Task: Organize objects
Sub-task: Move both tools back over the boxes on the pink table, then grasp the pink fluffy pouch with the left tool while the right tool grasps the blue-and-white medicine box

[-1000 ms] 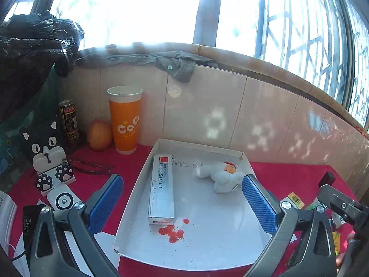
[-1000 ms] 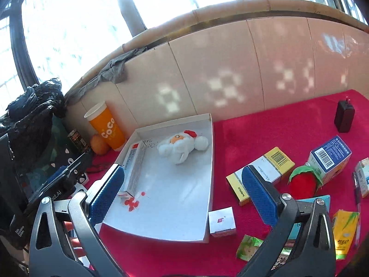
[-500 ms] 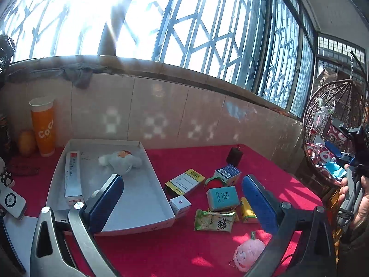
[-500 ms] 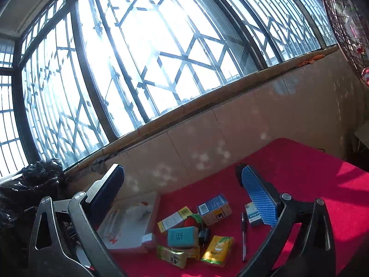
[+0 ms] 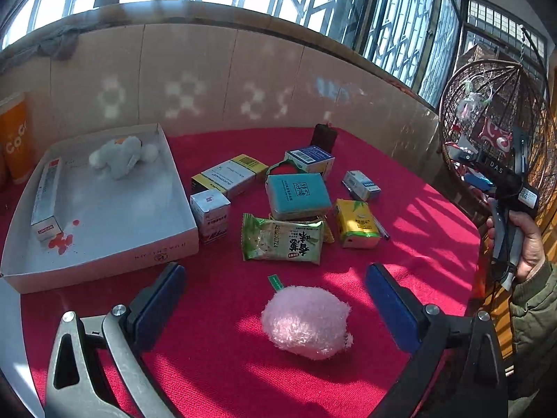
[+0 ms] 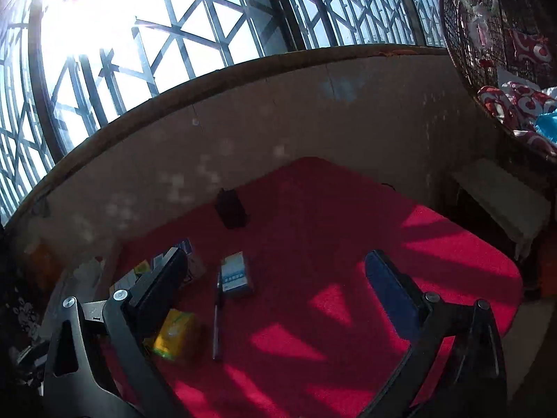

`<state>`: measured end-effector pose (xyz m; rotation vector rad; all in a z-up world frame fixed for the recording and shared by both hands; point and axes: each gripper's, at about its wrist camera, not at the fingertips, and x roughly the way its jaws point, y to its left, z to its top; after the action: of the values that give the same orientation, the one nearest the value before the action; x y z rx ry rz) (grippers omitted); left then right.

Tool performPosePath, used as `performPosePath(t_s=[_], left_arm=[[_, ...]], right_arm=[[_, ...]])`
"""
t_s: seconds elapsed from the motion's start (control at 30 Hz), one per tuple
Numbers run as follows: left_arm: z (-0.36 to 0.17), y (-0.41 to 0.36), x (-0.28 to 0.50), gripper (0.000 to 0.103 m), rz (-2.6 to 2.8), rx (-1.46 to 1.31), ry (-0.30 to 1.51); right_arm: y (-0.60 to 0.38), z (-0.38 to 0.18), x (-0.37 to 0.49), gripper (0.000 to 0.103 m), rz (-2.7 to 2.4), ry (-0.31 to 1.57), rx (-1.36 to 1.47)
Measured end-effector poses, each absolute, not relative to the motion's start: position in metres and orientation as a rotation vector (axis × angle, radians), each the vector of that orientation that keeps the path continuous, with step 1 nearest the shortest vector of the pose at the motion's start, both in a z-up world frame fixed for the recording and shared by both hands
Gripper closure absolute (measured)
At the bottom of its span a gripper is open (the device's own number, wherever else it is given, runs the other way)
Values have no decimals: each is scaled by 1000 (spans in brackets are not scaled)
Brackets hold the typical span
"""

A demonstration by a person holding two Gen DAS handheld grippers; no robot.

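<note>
1. L gripper (image 5: 275, 296): jaws wide apart, nothing held; hovers over red cloth (image 5: 417, 216), pink plush (image 5: 305, 321) between the fingers, untouched.
2. R gripper (image 6: 275, 278): wide open too, empty; above cloth w/ bare patch between the pads. Also seen at right edge of left view, gripped by a hand (image 5: 525, 240) in olive sleeve.
3. White tray (image 5: 163, 249) on left: holds white plush (image 5: 120, 155) near back wall, long box (image 5: 45, 198) along left wall, red specks by box's near end.
4. Small white box (image 5: 210, 214) touching tray's right wall.
5. Cluster mid-cloth: yellow-white box (image 5: 228, 176), teal box (image 5: 297, 195) lying on green packet (image 5: 280, 242), yellow pack (image 5: 357, 223), blue-white box (image 5: 310, 160), small box (image 5: 361, 184).
6. Pen (image 6: 216, 317) just beside yellow pack.
7. Black charger (image 5: 323, 137) at back, near tiled wall.
8. Orange cup (image 5: 14, 139) far left, behind tray.
</note>
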<state>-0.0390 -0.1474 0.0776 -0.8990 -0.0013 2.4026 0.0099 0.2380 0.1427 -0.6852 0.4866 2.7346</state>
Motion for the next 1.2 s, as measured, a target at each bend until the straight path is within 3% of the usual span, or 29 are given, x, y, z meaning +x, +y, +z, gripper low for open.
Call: performPosePath(t_s=[0.33,0.5,0.57,0.63,0.8,0.97,1.03,1.1,1.2], left_arm=[[45,-135,-38,0,2405,-1041,2],[36,-130,-41,0,2402,-1091,-7],[35,-126,-41,0,2388,-1090,3],[35,-120,-41,0,2379,-1090,29],[21,-103,-51,0,2339,-1164,91],[10,-105,-57,1,2327,-1207,79],[10,-104,-56,10,2340,-1188,100],[13,-103,-53,36,2354,-1151,127],[13,-103,-52,36,2343,-1146,124]], right_arm=[[219,65,-117,0,2710,322,-1100],[209,48,-142,8,2691,275,-1201],[205,43,-144,15,2695,243,-1225],[205,39,-146,32,2709,249,-1261],[201,40,-148,52,2749,265,-1297],[202,39,-142,52,2760,311,-1272],[200,38,-141,52,2760,297,-1262],[197,38,-142,55,2758,280,-1257],[198,41,-138,67,2761,298,-1240]])
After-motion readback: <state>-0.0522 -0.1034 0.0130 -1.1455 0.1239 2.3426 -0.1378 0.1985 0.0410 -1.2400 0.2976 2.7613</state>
